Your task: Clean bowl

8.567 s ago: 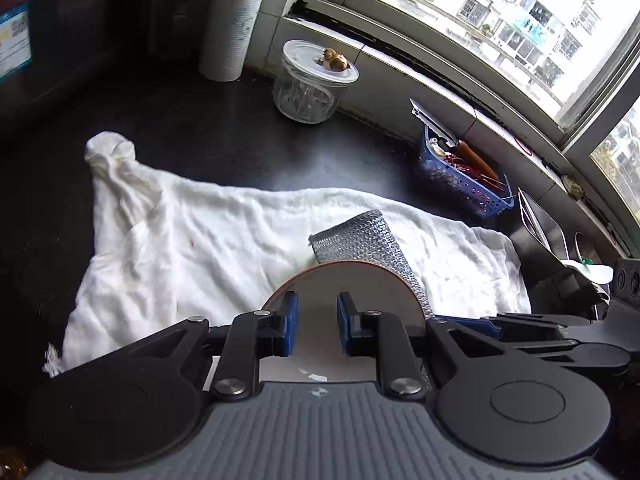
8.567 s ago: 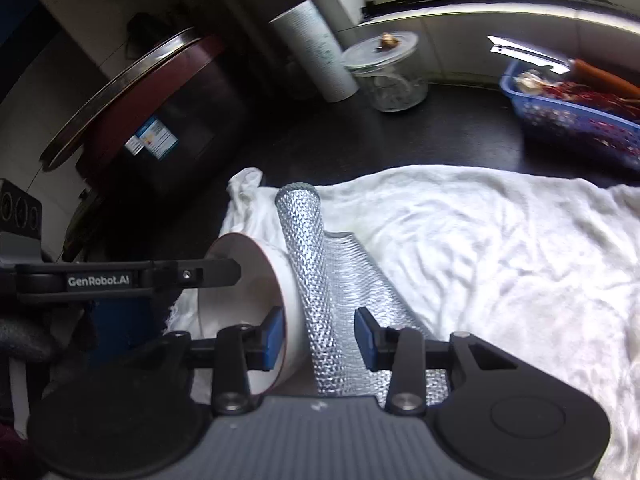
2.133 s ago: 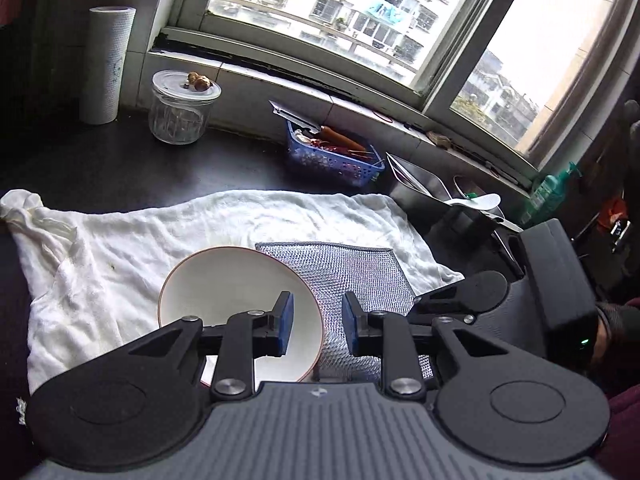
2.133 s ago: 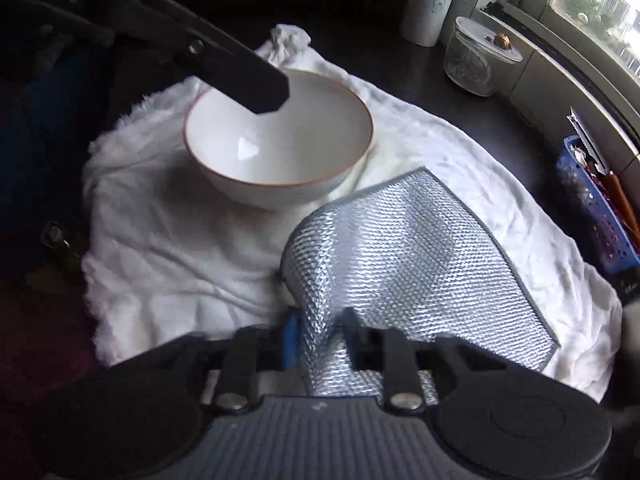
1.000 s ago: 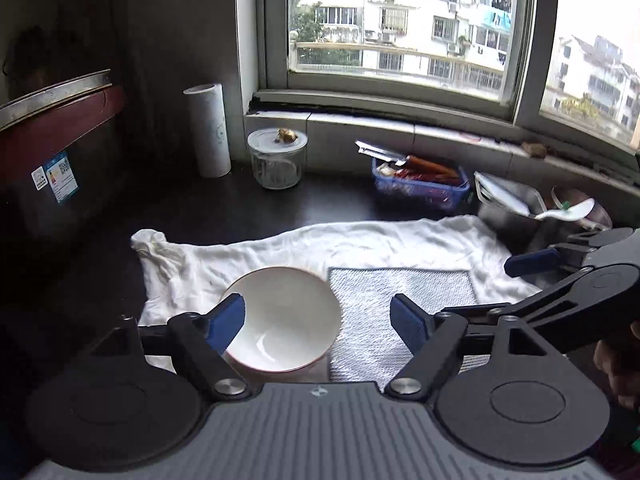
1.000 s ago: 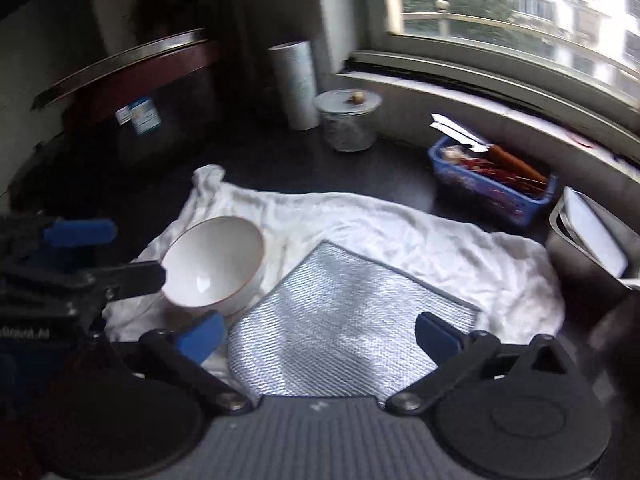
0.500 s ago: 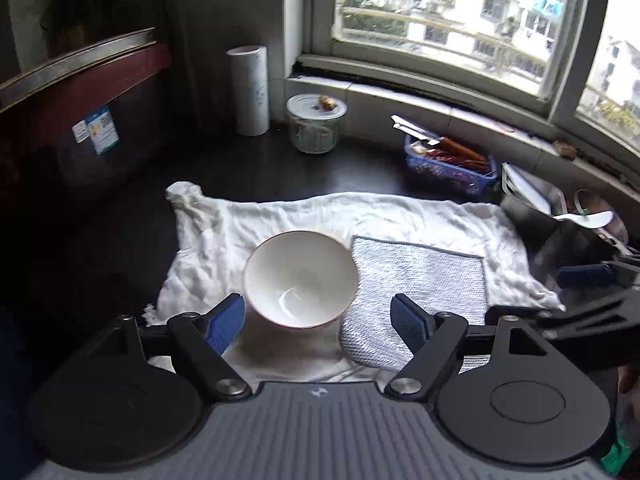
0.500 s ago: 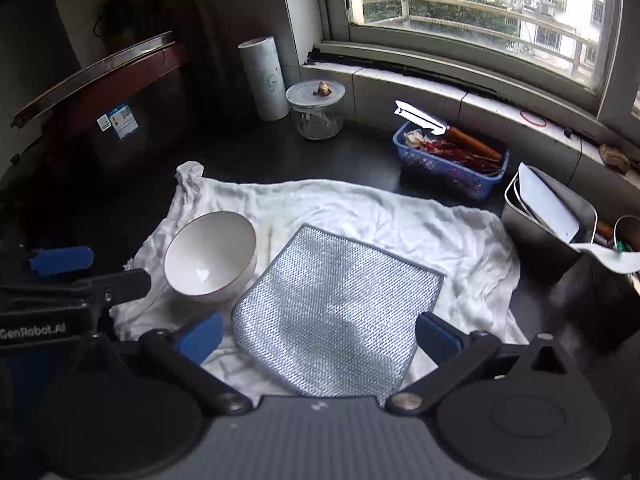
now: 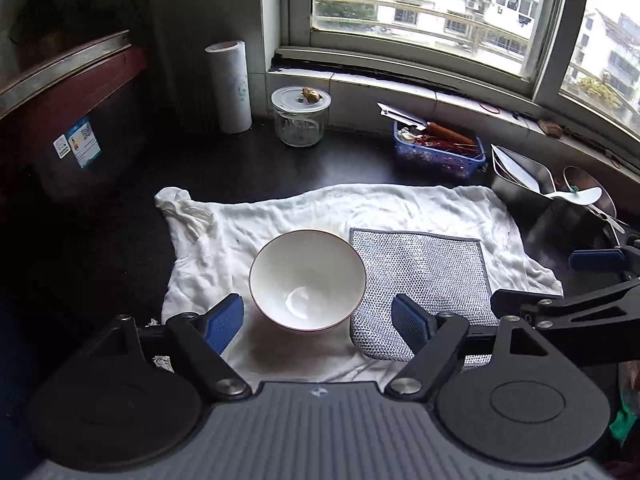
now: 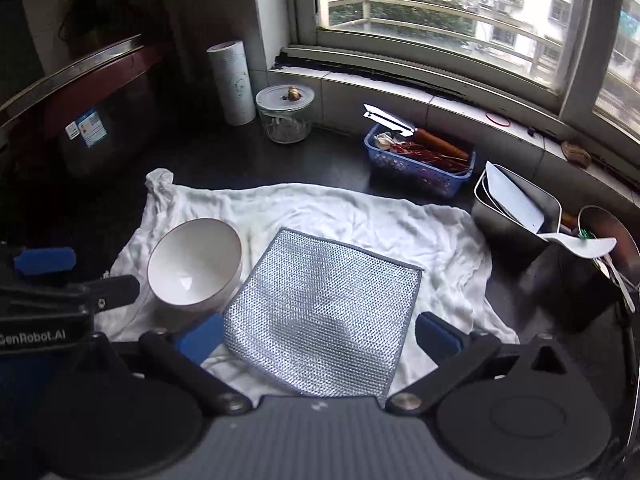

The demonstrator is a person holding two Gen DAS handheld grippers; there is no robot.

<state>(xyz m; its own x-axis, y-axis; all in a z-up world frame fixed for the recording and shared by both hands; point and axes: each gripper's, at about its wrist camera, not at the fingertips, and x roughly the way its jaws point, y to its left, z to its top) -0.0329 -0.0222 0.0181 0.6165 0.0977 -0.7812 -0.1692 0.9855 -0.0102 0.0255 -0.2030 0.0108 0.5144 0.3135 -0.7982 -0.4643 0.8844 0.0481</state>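
Note:
A white bowl (image 9: 307, 278) with a thin red rim stands upright on a white cloth (image 9: 400, 208); the right wrist view shows the same bowl (image 10: 195, 266) left of centre. Right beside it a silver mesh scouring cloth (image 9: 420, 284) lies flat, the mesh cloth (image 10: 324, 316) filling the middle of the right wrist view. My left gripper (image 9: 318, 322) hangs open above the bowl's near side, holding nothing. My right gripper (image 10: 320, 336) is open over the mesh cloth's near edge, empty. Each gripper shows at the edge of the other's view.
On the dark counter at the back stand a paper roll (image 9: 230, 86), a lidded glass jar (image 9: 298, 116) and a blue basket (image 9: 438, 150) of utensils. A metal container (image 10: 516, 208) with a white spoon (image 10: 580, 246) sits at the right. A dark red appliance (image 9: 68, 120) is on the left.
Both grippers opened and let go about a second ago. They have since pulled back and risen; the bowl and the mesh cloth lie still on the white cloth.

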